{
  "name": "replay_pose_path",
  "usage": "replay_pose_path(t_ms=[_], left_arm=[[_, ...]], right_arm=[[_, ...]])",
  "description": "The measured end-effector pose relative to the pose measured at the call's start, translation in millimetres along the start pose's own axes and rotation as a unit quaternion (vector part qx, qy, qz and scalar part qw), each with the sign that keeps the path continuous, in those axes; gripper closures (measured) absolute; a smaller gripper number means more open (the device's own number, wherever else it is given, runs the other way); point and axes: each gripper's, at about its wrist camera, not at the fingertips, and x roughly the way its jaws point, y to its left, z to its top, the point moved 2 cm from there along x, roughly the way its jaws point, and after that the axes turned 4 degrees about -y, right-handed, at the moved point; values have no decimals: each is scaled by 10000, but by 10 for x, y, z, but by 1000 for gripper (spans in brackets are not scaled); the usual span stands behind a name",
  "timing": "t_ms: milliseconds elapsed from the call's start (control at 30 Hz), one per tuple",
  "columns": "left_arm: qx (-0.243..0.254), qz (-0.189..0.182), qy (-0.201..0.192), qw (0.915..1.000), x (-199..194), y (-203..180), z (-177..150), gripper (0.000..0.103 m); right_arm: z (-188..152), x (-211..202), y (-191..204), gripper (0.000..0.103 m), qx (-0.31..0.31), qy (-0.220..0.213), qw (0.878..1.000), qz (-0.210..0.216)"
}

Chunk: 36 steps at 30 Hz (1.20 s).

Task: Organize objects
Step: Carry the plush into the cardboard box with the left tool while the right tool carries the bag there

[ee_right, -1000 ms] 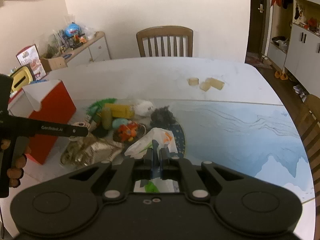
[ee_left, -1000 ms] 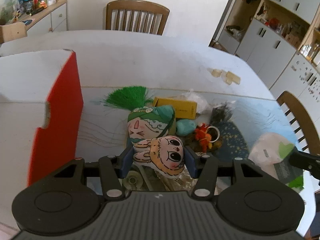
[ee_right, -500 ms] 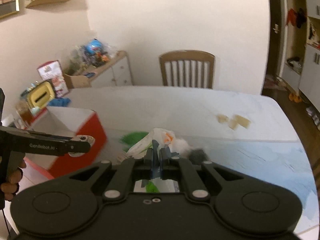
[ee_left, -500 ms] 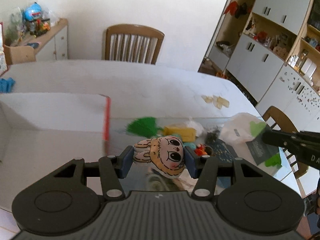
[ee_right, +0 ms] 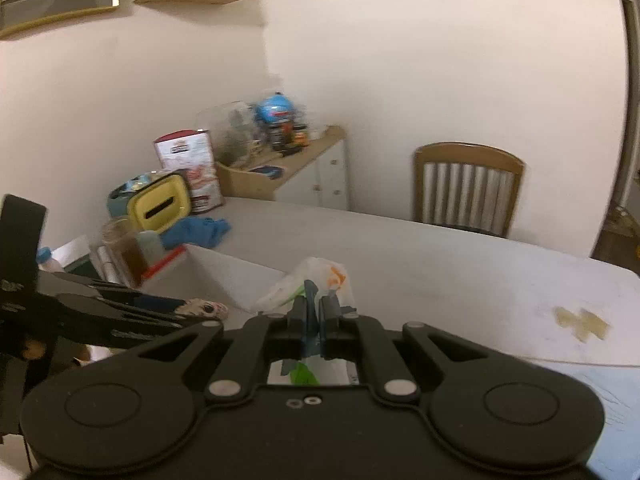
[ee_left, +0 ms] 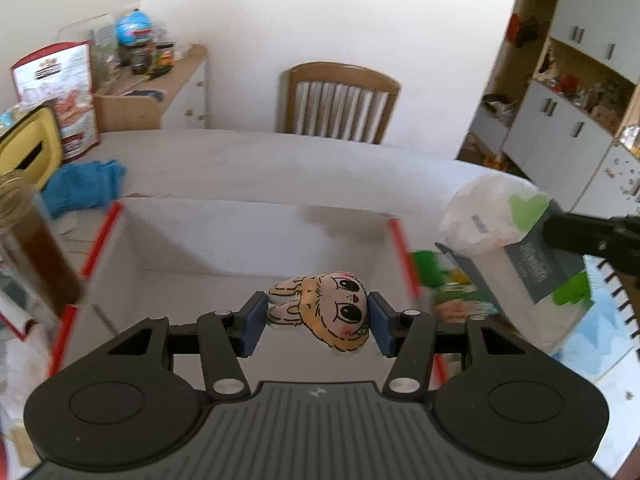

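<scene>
**Toy and bag held above open box**

The left gripper (ee_left: pixel 316 322) clamps a bunny-face plush (ee_left: pixel 332 312) over the white interior of a red-edged box (ee_left: pixel 224 236). The right gripper (ee_right: pixel 314 312), jaws pressed together, pinches a white plastic bag (ee_right: pixel 316 276) beside the box's right wall. Bare table (ee_right: pixel 460 264) stretches beyond; the box's near edge is hidden.
</scene>
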Motion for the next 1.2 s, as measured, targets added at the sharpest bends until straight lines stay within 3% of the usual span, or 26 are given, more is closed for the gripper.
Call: replay_pose_path(t_ms=[400, 800, 1033, 1200], left_arm=[[29, 537, 592, 9968, 463, 723, -102, 49], [269, 584, 1646, 9843, 1008, 808, -125, 49], [107, 523, 2259, 9727, 1178, 858, -182, 48], [82, 467, 2414, 9693, 1201, 849, -210, 48]], right_arm=[[-162, 751, 615, 99, -310, 579, 9976, 237], [-572, 1301, 852, 99, -698, 1407, 9876, 41], [-677, 1436, 896, 99, -699, 1732, 9824, 52], [-715, 1481, 909, 98, -655, 1909, 9794, 33]])
